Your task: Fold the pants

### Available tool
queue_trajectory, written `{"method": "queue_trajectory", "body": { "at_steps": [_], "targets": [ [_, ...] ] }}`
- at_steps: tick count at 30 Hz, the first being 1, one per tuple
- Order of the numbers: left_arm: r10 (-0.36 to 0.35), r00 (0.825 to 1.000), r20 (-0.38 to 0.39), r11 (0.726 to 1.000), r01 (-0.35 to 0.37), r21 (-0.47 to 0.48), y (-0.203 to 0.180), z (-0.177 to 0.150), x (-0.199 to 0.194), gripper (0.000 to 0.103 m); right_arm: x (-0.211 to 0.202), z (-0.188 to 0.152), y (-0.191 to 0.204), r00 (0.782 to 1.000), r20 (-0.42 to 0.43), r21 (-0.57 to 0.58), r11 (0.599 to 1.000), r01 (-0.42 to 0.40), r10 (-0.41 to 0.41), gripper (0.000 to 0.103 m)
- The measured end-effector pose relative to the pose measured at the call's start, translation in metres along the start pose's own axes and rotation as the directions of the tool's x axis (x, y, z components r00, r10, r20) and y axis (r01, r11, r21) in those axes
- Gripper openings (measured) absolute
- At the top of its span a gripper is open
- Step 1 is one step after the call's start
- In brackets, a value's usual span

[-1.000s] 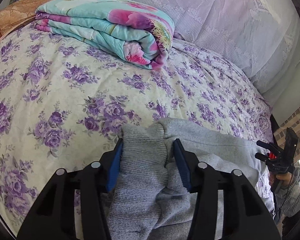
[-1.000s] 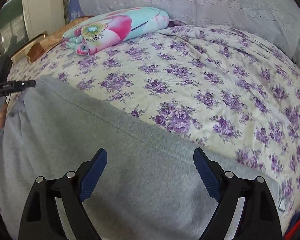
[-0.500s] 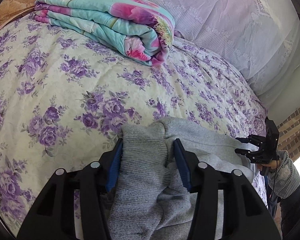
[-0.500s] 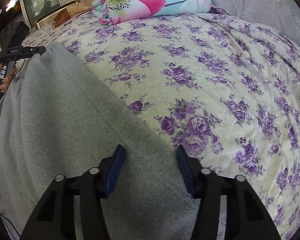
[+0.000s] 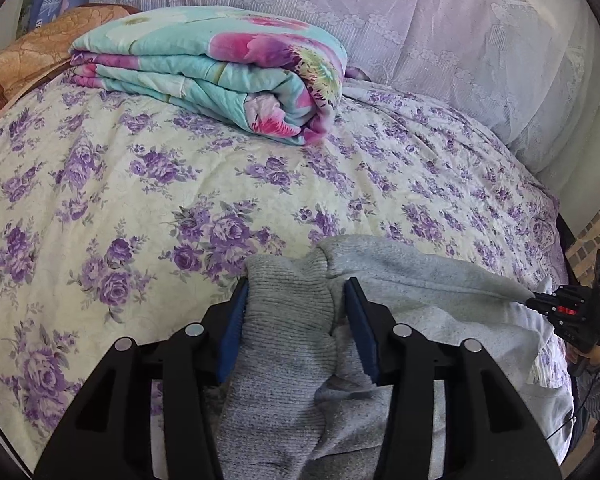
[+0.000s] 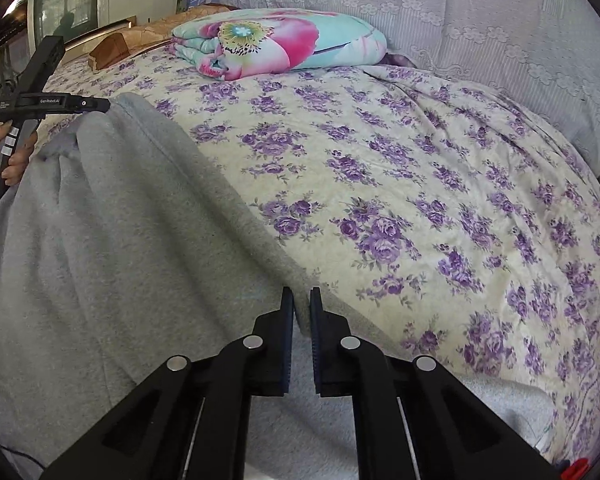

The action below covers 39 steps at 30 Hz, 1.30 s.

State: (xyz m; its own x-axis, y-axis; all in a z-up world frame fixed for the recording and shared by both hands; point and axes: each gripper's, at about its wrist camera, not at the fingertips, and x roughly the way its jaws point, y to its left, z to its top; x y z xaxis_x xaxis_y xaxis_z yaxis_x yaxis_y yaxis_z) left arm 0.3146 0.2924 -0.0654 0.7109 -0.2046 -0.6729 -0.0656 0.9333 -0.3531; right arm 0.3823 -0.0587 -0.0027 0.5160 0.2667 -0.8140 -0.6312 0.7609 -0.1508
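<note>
The left gripper (image 5: 296, 300) is pinching the ribbed cuff of the grey pants (image 6: 112, 240). The right gripper (image 6: 302, 300), just closed, is pinching their edge on the bed (image 6: 440, 184).

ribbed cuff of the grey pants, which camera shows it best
The left wrist view: the ribbed cuff fills the foreground, bunched between the left gripper jaws. The right wrist view shows only smooth grey pants fabric, with the cuff end hidden at that distant gripper.
</note>
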Motion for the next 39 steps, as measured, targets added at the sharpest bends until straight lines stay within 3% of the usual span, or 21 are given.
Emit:
{"method": "queue_trajectory", "body": {
  "at_steps": [6,7,10,11,14,16,21,23,28,34,36,38,39],
  "targets": [
    [0.015,0.999,0.042,1.000,-0.016,0.022,-0.006,0.000,-0.010,0.043,-0.030,-0.012,0.022,0.998,0.043,0.018,0.999,0.044,-0.045,0.007],
    [0.017,0.999,0.046,1.000,-0.018,0.017,-0.006,0.001,-0.011,0.047,-0.036,-0.015,0.026,0.998,0.051,0.025,0.999,0.045,-0.046,0.007],
    [0.019,0.997,0.078,0.999,-0.016,-0.037,0.000,0.006,-0.022,0.077,-0.053,-0.022,0.037,0.996,0.076,0.028,0.999,0.046,-0.048,0.007],
    [0.004,0.996,0.087,0.998,0.002,-0.068,0.004,0.009,-0.026,0.078,-0.058,-0.024,0.041,0.995,0.082,0.028,0.999,0.046,-0.049,0.007],
    [-0.082,0.995,0.063,0.982,0.092,-0.164,0.014,0.018,-0.032,0.078,-0.067,-0.029,0.049,0.995,0.088,0.026,0.999,0.046,-0.048,0.007],
    [-0.106,0.994,0.037,0.971,0.112,-0.212,0.015,0.022,-0.032,0.078,-0.071,-0.032,0.052,0.994,0.096,0.029,0.999,0.043,-0.046,0.007],
    [-0.018,0.999,-0.047,0.983,0.009,-0.183,-0.005,0.030,-0.030,0.078,-0.084,-0.037,0.057,0.991,0.125,0.040,0.998,0.047,-0.052,0.007],
    [-0.026,0.996,-0.084,0.983,0.010,-0.183,-0.010,0.030,-0.027,0.076,-0.092,-0.039,0.057,0.988,0.144,0.046,0.998,0.045,-0.051,0.001],
    [-0.002,0.990,-0.139,0.972,-0.031,-0.233,-0.011,0.034,-0.018,0.071,-0.100,-0.042,0.050,0.986,0.151,0.060,0.996,0.067,-0.075,0.001],
    [0.063,0.971,-0.229,0.969,-0.114,-0.218,0.000,0.039,0.012,0.072,-0.082,-0.036,0.029,0.992,0.123,0.055,0.998,0.002,-0.009,0.003],
    [0.054,0.967,-0.248,0.968,-0.112,-0.225,0.005,0.037,0.019,0.072,-0.076,-0.032,0.022,0.992,0.121,0.063,0.997,-0.053,0.045,0.005],
    [0.012,0.969,-0.249,0.967,-0.075,-0.243,0.008,0.036,0.023,0.071,-0.070,-0.028,0.021,0.990,0.117,0.050,0.995,-0.084,0.078,0.018],
    [-0.009,0.971,-0.238,0.967,-0.052,-0.249,0.009,0.035,0.023,0.069,-0.066,-0.026,0.024,0.991,0.110,0.035,0.996,-0.083,0.079,0.043]
  ]
}}
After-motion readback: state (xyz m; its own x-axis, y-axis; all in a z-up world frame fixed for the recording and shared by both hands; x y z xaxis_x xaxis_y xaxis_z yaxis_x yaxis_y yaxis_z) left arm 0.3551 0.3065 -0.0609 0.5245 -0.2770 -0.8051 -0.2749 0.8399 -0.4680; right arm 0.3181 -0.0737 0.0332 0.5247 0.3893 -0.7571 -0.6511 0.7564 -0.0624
